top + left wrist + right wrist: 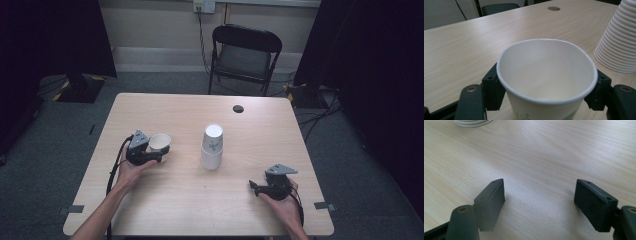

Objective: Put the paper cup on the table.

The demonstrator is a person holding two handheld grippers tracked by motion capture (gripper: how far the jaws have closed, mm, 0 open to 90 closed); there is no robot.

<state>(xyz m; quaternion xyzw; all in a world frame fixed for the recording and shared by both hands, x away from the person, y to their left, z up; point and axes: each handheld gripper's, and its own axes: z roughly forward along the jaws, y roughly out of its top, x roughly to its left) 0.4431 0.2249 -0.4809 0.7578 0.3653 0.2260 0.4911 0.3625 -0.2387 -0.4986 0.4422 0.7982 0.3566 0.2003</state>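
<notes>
- The left hand-held gripper (159, 152) clasps a single white paper cup (159, 142), upright, over the pale wooden counter (165, 210).
- The upturned stack of white paper cups (212, 146) stands mid-counter, just right of that cup; the left hand is nearer.
- The right hand-held gripper (256, 186) rests wide and empty, jaws pointing left.

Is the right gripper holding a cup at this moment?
No. The right gripper has its jaws spread apart over bare table, with nothing between them.
</notes>
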